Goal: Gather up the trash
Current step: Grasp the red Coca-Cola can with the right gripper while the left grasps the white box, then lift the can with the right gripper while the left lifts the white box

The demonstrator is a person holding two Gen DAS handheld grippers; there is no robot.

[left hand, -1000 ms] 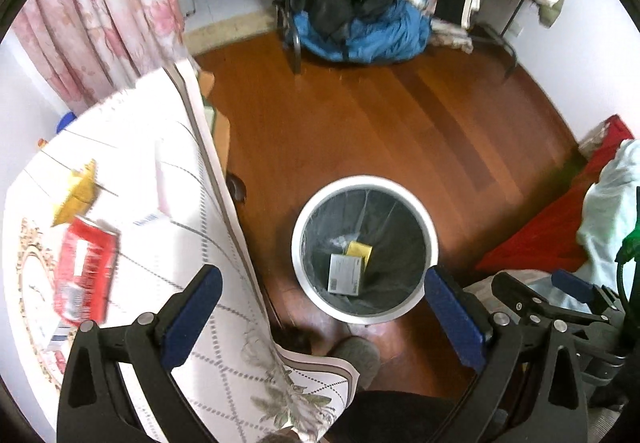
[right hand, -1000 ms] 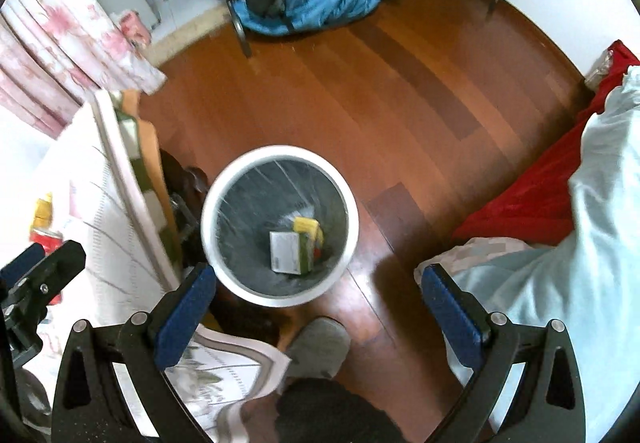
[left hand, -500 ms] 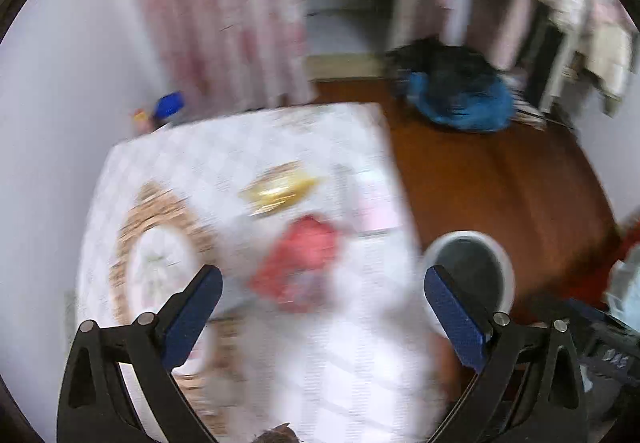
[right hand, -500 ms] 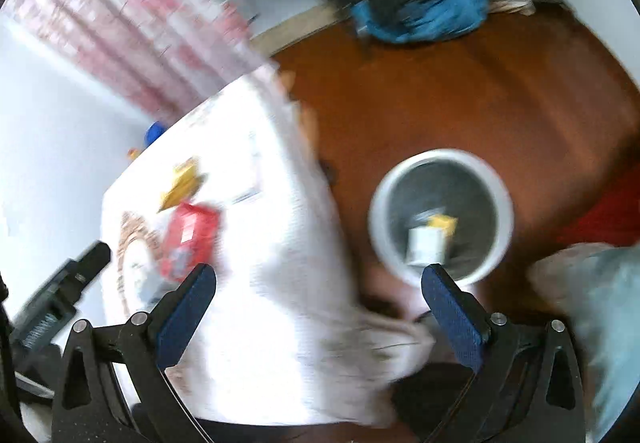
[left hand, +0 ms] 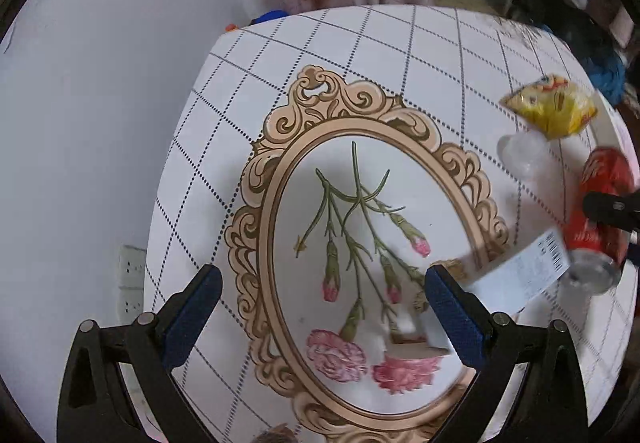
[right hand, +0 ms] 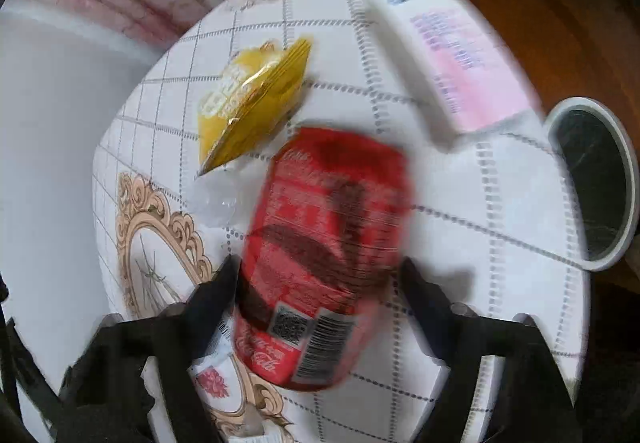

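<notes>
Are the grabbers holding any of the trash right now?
No, nothing is held. The right gripper is open around the red can, fingers either side. The left gripper is open over bare tablecloth.

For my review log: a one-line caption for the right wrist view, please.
Open right gripper straddling a red can lying on the tablecloth, yellow wrapper beyond, bin at right.
</notes>
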